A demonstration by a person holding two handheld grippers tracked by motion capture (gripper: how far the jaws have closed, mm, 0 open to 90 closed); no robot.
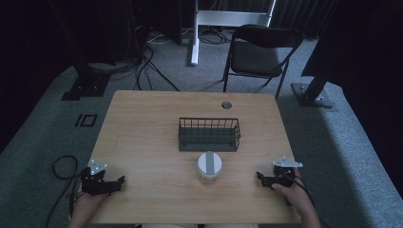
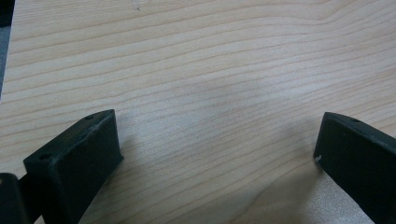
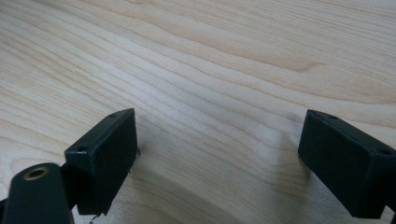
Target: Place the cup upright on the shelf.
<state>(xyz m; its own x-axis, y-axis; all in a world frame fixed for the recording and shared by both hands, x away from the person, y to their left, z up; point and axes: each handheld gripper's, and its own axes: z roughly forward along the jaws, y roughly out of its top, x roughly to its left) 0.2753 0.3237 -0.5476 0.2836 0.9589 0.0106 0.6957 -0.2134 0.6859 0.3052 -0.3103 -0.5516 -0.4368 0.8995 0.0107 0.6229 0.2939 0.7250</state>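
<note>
On the wooden surface (image 1: 142, 137), wire basket (image 1: 209, 134) sits center-far, white jar (image 1: 209, 166) just near of it, untouched. Left gripper (image 1: 119, 182) and right gripper (image 1: 260, 177) rest at near corners, jaws spread, empty; looks like nothing started, jar-to-basket work all left.

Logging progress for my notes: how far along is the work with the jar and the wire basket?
Nothing looks done: the jar stands on the table just in front of the wire basket, lid on. In hand: nothing; the left claw and right claw rest open near the table's front corners. Everything is left.
</note>
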